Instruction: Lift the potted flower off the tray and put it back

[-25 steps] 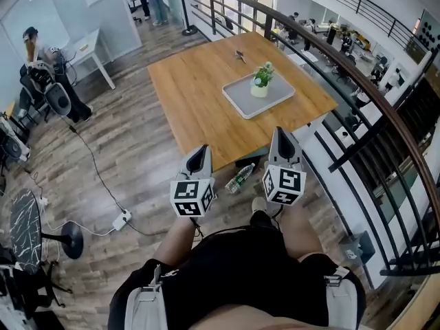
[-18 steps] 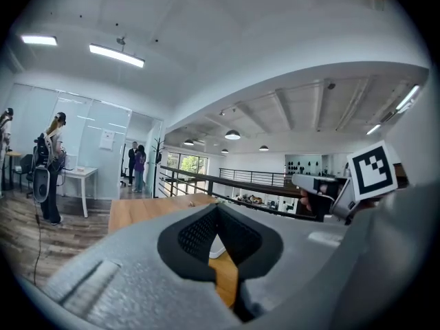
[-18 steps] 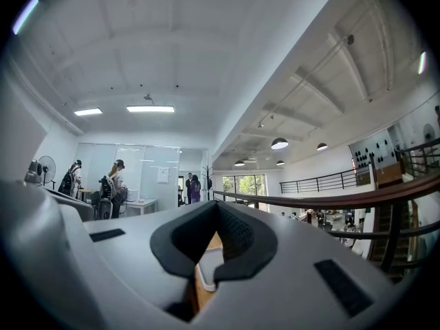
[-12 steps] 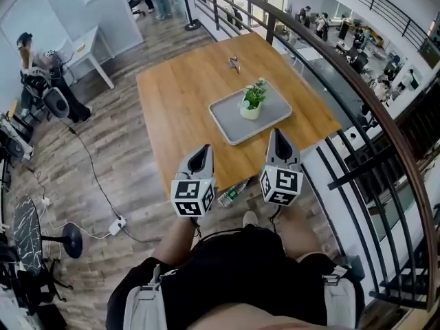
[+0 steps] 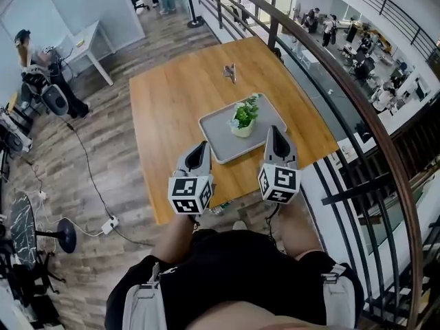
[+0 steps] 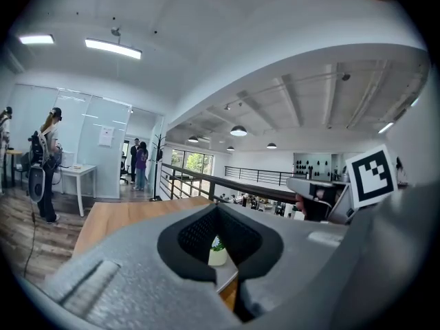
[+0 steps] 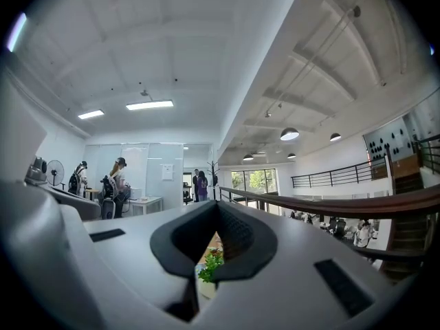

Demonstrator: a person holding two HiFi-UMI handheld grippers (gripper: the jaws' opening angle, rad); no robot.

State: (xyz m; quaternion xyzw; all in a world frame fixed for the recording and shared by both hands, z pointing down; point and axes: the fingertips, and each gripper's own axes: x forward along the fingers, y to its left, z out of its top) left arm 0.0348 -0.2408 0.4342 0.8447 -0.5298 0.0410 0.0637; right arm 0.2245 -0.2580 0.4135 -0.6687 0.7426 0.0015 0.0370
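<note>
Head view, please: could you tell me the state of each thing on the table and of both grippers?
Potted flower: upright, standing on the tray, untouched.
Tray: flat on the table, carrying the flower.
Left gripper: jaws shut, empty.
Right gripper: jaws shut, empty.

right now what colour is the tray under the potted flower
The rectangular tray is light grey, clearest in the head view.
</note>
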